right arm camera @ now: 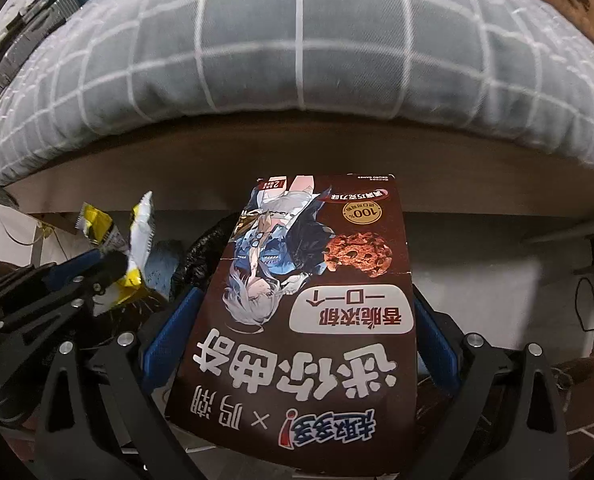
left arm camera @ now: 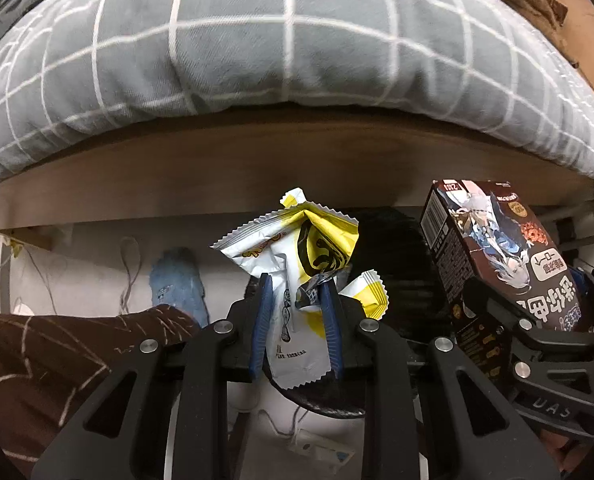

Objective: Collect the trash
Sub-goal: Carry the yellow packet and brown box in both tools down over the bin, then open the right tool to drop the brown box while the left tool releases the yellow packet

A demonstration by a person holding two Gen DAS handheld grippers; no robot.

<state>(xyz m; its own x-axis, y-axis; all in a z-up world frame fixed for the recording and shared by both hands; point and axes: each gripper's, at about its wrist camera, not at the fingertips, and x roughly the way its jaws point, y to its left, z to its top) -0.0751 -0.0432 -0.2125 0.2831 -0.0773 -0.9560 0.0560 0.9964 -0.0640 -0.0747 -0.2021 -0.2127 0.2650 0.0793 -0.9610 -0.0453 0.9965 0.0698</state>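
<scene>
The left gripper (left arm camera: 295,288) has its blue fingers (left arm camera: 261,320) squeezed tight on a crumpled white and yellow wrapper (left arm camera: 297,248). Most of the wrapper sticks out past the fingertips.

The right gripper (right arm camera: 297,320) has its fingers (right arm camera: 167,344) spread wide, one pressing on each side of a brown cookie box (right arm camera: 317,300). The box fills the space between them and sticks out far beyond the tips.

Out beyond both pairs of fingers is a bed with a grey blanket (left arm camera: 289,40) crossed by white lines. A brown wooden bed board (left arm camera: 257,160) runs under the blanket. Below the fingers is a pale floor (left arm camera: 97,280) with thin cables on it. A blue slipper (left arm camera: 177,284) lies on the floor, left of the left fingers. A brown patterned cloth (left arm camera: 57,360) sits at the near left. Something black and crinkly (right arm camera: 201,256) shows just behind the box, too hidden to tell what it is.
</scene>
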